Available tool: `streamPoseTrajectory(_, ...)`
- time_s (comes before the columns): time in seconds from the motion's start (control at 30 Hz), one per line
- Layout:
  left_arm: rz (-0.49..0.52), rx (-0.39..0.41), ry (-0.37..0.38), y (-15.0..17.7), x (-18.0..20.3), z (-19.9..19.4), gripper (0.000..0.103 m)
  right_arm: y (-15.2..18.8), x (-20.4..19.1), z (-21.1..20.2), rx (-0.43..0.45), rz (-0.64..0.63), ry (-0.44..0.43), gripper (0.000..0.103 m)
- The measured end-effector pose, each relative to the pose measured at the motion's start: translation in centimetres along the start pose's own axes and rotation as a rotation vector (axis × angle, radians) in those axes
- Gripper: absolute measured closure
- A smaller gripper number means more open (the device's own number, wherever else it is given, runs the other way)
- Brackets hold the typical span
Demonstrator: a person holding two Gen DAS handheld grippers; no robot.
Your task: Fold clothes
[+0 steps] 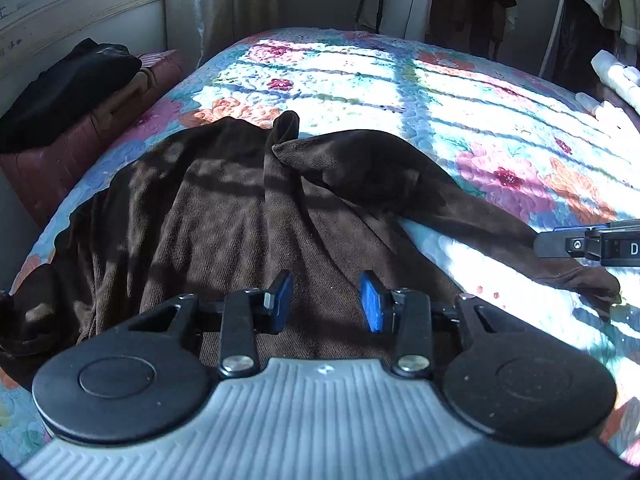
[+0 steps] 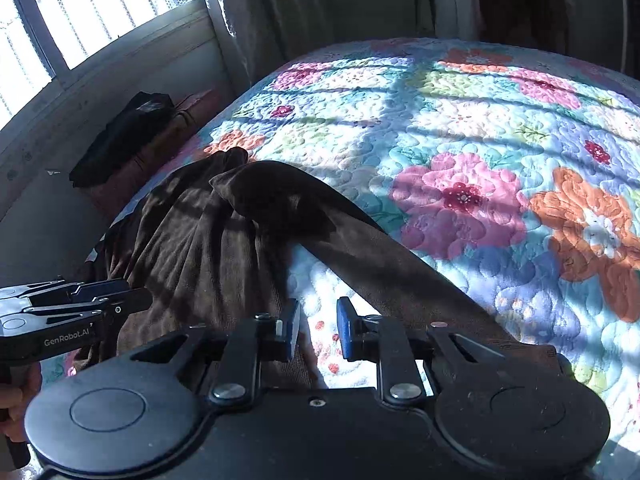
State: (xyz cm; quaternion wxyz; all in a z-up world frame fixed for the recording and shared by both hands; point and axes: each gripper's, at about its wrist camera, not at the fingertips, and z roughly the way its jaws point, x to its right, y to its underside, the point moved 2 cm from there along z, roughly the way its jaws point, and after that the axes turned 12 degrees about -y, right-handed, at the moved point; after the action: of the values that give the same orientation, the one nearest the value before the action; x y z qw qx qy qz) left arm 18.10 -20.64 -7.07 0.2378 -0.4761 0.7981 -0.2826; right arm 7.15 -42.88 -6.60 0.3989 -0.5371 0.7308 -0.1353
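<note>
A dark brown long-sleeved garment (image 1: 240, 220) lies rumpled on the floral quilt (image 1: 440, 100) of a bed, its collar end bunched up toward the far side. One sleeve (image 1: 480, 224) trails out to the right across the quilt. My left gripper (image 1: 325, 300) hovers open over the garment's body, with no cloth between its blue pads. My right gripper (image 2: 320, 328) is open too, above bare quilt (image 2: 440, 120) between the garment's body (image 2: 200, 240) and the sleeve (image 2: 400, 272). Each gripper shows at the edge of the other's view: right gripper (image 1: 540, 244), left gripper (image 2: 146, 298).
A reddish trunk (image 1: 60, 152) stands left of the bed with black clothing (image 1: 68, 88) piled on it. White cloths (image 1: 612, 76) lie at the bed's far right. Curtains and hanging clothes line the back wall, and a barred window (image 2: 80, 8) throws striped light on the quilt.
</note>
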Motion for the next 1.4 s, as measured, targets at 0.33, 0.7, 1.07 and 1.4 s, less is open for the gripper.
streamPoseTrajectory(0.33, -0.016, 0.001, 0.076, -1.3, -1.2, 6.4, 0.063, -6.7, 0.4, 8.9, -0.037, -0.164, 0.044, 0.051)
streamPoseTrajectory(0.7, -0.090, -0.030, 0.091, -0.8, -4.5, 9.0, 0.062, -7.9, 1.0, 14.6, -0.041, -0.205, 0.069, 0.086)
streamPoseTrajectory(1.07, -0.082, -0.052, 0.046, -0.5, -5.5, 10.4, 0.058, -10.6, 3.6, 9.2, 0.049, -0.190, 0.316, 0.084)
streamPoseTrajectory(1.4, -0.062, -0.021, 0.133, -1.6, -3.7, 8.0, 0.049, -3.1, 7.2, 0.7, 0.051, 0.132, 0.323, 0.047)
